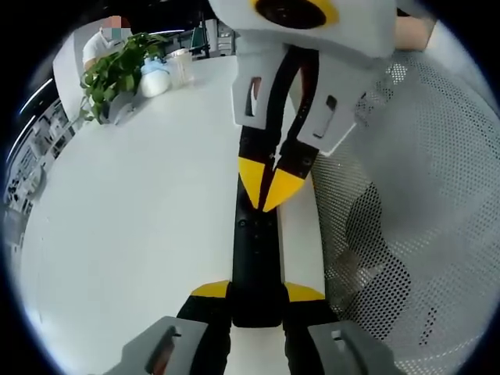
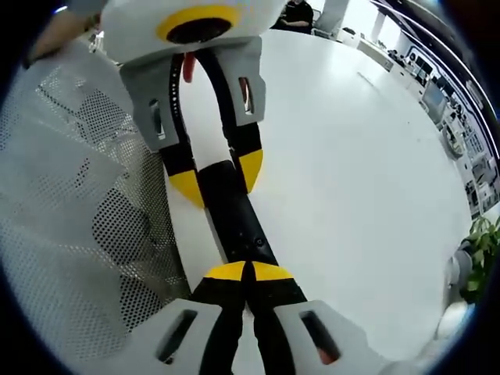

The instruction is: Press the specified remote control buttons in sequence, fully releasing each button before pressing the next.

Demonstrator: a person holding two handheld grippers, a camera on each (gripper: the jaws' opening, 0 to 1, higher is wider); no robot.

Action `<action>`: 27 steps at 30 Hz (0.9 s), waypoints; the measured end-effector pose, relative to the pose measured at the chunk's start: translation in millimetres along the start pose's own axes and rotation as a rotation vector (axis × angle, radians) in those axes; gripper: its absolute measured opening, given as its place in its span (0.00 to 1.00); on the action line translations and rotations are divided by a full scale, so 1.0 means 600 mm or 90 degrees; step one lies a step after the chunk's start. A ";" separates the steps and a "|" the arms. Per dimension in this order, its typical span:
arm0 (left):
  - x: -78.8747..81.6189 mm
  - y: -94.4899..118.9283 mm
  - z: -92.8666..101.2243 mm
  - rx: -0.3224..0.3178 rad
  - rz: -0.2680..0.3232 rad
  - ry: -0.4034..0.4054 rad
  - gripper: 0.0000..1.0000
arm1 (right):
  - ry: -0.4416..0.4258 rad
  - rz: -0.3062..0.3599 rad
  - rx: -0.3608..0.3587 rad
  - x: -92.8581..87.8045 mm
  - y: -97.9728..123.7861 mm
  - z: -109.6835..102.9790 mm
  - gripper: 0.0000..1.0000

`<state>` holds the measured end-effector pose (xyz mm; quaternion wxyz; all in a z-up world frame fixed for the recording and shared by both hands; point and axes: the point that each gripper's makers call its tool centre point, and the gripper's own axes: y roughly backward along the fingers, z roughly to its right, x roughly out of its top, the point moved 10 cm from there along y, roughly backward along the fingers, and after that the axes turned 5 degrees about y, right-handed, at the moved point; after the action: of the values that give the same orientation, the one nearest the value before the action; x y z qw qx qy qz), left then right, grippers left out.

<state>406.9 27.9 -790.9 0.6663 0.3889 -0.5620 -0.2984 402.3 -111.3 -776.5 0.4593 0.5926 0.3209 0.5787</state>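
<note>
A long black remote control (image 1: 254, 250) lies along the white table's edge. My left gripper (image 1: 256, 291) is shut on its near end, one yellow tip on each side. The right gripper (image 1: 269, 191) comes in from above with its yellow tips closed together, touching the remote's top face. In the right gripper view the same shut tips (image 2: 248, 271) rest on the remote (image 2: 234, 211). Its far end sits between the left gripper's (image 2: 219, 178) yellow tips. The button under the tips is hidden.
The white table (image 1: 141, 219) stretches away to the left. A white perforated mesh surface (image 1: 414, 195) sits beside the table edge, also in the right gripper view (image 2: 70, 195). A potted plant (image 1: 117, 70) and white containers (image 1: 160, 78) stand at the far end, near a person.
</note>
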 end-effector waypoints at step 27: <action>0.000 -0.001 0.000 0.001 0.000 0.000 0.24 | -0.033 0.017 -0.003 -0.002 -0.002 0.003 0.00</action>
<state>406.8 27.8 -791.5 0.6661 0.3896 -0.5621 -0.2977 404.4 -112.5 -777.8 0.4612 0.6105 0.2996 0.5699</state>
